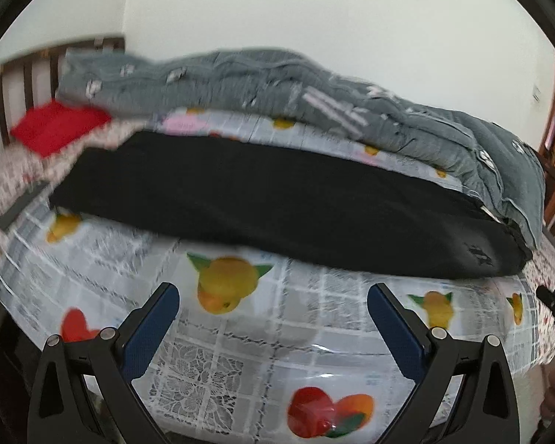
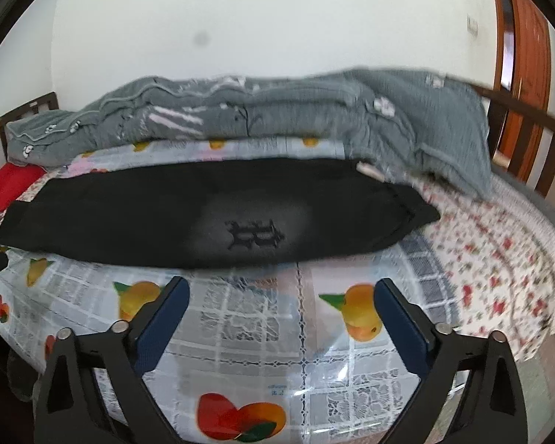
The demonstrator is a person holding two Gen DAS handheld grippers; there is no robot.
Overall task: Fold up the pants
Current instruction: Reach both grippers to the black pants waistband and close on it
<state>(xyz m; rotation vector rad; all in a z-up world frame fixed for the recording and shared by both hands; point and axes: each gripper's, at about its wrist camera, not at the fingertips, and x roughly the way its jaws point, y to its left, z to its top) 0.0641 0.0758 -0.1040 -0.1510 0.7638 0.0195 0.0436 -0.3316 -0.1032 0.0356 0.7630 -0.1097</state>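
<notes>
- Pants (image 2: pixel 211 214): black, lying flat as one long strip across the bed, parallel to its near edge and set back from it. Legs appear already laid one on the other; a dark embroidered logo (image 2: pixel 255 238) faces up near the waist end.
- Location: on the fruit-print plastic cover (image 2: pixel 303 333) over the bed. Far side of the strip lies just beside a rumpled grey quilt (image 2: pixel 314 111) along the bed's far edge. Red item (image 1: pixel 55 129) sits near the far left corner, apart from the pants.
- Step in hand, my judgement: approach for the next fold. Nothing is gripped yet.
- Left gripper (image 1: pixel 272 296): fingers wide apart, empty, hovering over the cover short of the pants' near edge, no contact.
- Right gripper (image 2: pixel 281 288): fingers apart, empty, just short of the near edge below the logo, no contact visible.
- Next move, judged: each gripper must reach the fabric, pinch both layers at one end of the strip, and carry that end over the other.
- Risk: slick plastic cover may let the strip slide; catching only the top layer would spoil the fold.
- Frames blurred; seam detail unreadable.
</notes>
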